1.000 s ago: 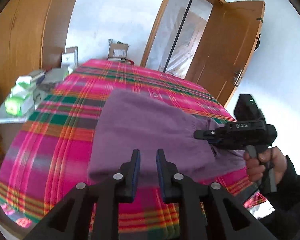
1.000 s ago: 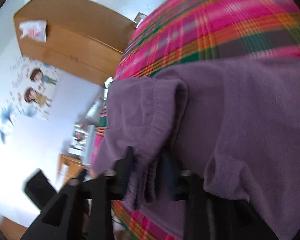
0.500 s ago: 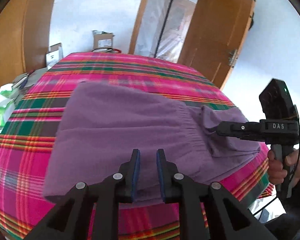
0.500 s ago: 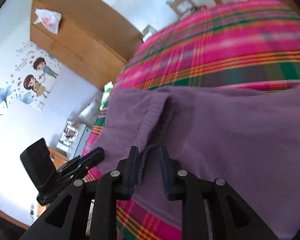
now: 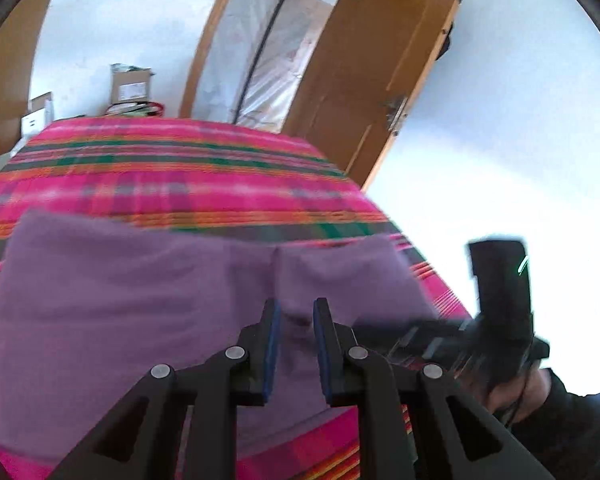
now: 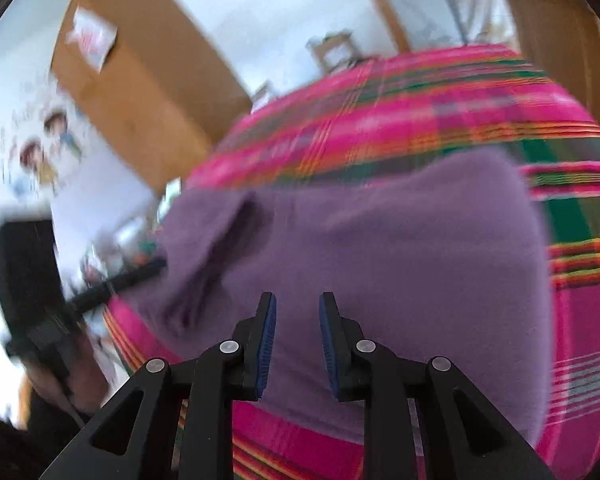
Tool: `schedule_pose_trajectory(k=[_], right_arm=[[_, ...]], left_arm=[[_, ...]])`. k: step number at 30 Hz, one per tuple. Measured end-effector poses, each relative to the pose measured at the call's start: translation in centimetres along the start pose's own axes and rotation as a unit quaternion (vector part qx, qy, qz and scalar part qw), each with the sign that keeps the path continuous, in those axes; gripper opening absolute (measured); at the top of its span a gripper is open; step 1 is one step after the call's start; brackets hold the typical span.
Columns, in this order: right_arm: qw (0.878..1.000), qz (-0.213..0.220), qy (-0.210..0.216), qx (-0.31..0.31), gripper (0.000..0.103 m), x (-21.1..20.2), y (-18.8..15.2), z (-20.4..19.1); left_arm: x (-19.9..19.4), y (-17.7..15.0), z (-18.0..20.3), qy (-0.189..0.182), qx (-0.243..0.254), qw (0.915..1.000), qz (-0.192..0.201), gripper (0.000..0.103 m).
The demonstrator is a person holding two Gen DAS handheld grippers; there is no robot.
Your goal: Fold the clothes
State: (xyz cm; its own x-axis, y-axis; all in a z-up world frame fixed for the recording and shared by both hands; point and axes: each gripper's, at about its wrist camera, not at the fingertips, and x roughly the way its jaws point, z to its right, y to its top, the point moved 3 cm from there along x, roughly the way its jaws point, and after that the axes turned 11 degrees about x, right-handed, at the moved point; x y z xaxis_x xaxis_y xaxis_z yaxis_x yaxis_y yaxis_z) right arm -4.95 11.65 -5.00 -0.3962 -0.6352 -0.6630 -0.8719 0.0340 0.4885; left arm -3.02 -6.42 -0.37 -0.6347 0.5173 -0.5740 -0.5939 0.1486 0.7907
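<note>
While nothing is actually pinched right now, this looks to me like the gap between two folds: the purple garment (image 5: 140,300) lies flat on the plaid tablecloth (image 5: 172,168), already doubled over by the look of it, with a soft ridge running up from just ahead of the left gripper (image 5: 294,312). Its jaws are parted a little and opening, only bare cloth showing in the gap, and I can't tell if the tips touch it. Most of the garment spreads off to the left of those jaws, with a smaller bit to the right, where the other tool comes in blurred. Over on the right gripper (image 6: 298,306) the jaws are also spread with nothing between the pads; the fabric (image 6: 400,248) sits ahead of and under them, a bunched fold up and to the left of the tips, the smooth part running off to the right. My guess for the next move: both tools need to drop onto one edge, get a layer properly between the pads, clamp, then carry it across. Fleece like this probably slips and drags the under layer, so grab deep.
</note>
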Motion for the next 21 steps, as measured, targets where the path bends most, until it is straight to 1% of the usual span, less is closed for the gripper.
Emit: schedule_pose_trajectory(k=[3,4,6,9,10,12,14,16,18,20,21], right_arm=[[1.000,-0.009,0.017,-0.008,0.024,-0.4,-0.4,0.0],[1.000,-0.011,0.022,-0.009,0.024,-0.8,-0.5,0.1],[1.000,0.009,0.020,-0.011,0.024,-2.3,-0.4,0.7],[0.998,0.063,0.012,0.004,0.029,-5.2,0.7,2.2],[0.997,0.081,0.010,0.009,0.030,-6.2,1.1,2.7],[0.995,0.103,-0.005,0.015,0.030,-7.1,2.6,3.7],[0.994,0.108,-0.022,0.006,0.031,-6.7,4.1,4.4],[0.994,0.100,-0.045,0.006,0.031,-5.6,5.6,5.1],[0.995,0.077,-0.065,0.014,0.026,-3.5,6.9,6.1],[0.994,0.064,-0.082,0.027,0.010,-2.5,7.4,7.8],[0.994,0.057,-0.091,0.033,0.007,-2.0,7.6,8.7]], left_arm=[[1.8,1.2,1.1,0.008,0.015,0.9998,-0.008,0.020],[2.9,1.0,1.2,0.014,0.014,0.9995,-0.023,0.020],[4.9,0.4,1.2,0.025,0.011,0.9981,-0.056,0.020],[6.6,-1.2,1.2,0.034,0.008,0.9952,-0.092,0.020],[6.7,-1.5,1.3,0.038,0.011,0.9949,-0.092,0.020],[6.8,-2.0,1.3,0.048,0.018,0.9943,-0.093,0.020],[6.8,-2.2,1.4,0.052,0.018,0.9941,-0.093,0.020],[6.7,-2.4,1.5,0.057,0.019,0.9939,-0.093,0.020],[6.7,-2.4,1.5,0.061,0.020,0.9934,-0.094,0.020],[6.7,-2.4,1.5,0.065,0.022,0.9930,-0.096,0.020],[6.7,-2.3,1.6,0.067,0.023,0.9928,-0.097,0.020]])
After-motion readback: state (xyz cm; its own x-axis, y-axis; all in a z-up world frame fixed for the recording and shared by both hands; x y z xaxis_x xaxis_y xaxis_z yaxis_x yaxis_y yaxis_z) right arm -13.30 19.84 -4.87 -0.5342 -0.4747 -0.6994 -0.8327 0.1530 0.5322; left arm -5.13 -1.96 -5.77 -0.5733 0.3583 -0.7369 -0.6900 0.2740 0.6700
